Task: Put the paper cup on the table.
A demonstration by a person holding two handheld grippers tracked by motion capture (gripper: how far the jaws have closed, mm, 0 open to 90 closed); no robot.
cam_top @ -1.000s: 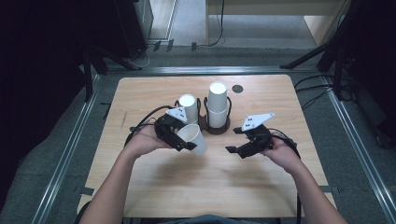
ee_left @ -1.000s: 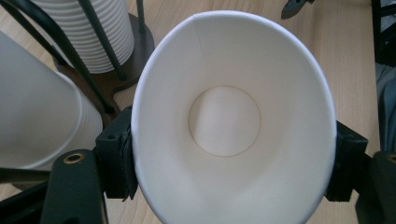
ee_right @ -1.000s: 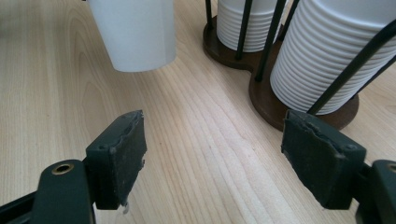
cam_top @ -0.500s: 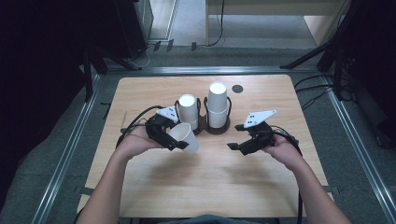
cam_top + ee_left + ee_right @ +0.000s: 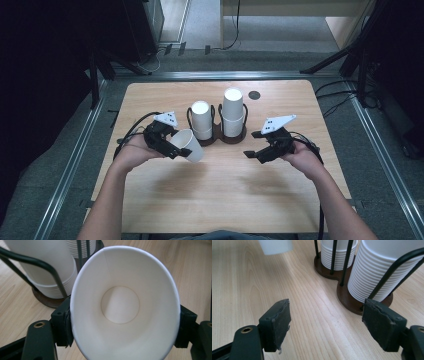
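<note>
My left gripper (image 5: 176, 145) is shut on a white paper cup (image 5: 190, 146), held on its side a little above the table, left of the cup holder. In the left gripper view the pads (image 5: 62, 327) squeeze the cup (image 5: 122, 302) into an oval, its mouth facing the camera. Two stacks of upturned white cups (image 5: 201, 120) (image 5: 233, 112) stand in a black wire holder on a brown base (image 5: 220, 137). My right gripper (image 5: 251, 144) is open to the right of the holder. Its jaws have just been closing a little, with nothing between them (image 5: 327, 322).
The wooden table (image 5: 220, 200) has bare board in front of the holder. A small black round disc (image 5: 254, 95) lies at the back right. The holder's base and stacks (image 5: 372, 277) are close ahead of the right gripper. Metal rails run along the floor on both sides.
My left hand has carried the cup leftward, away from the holder. The right hand has stayed about where it was.
</note>
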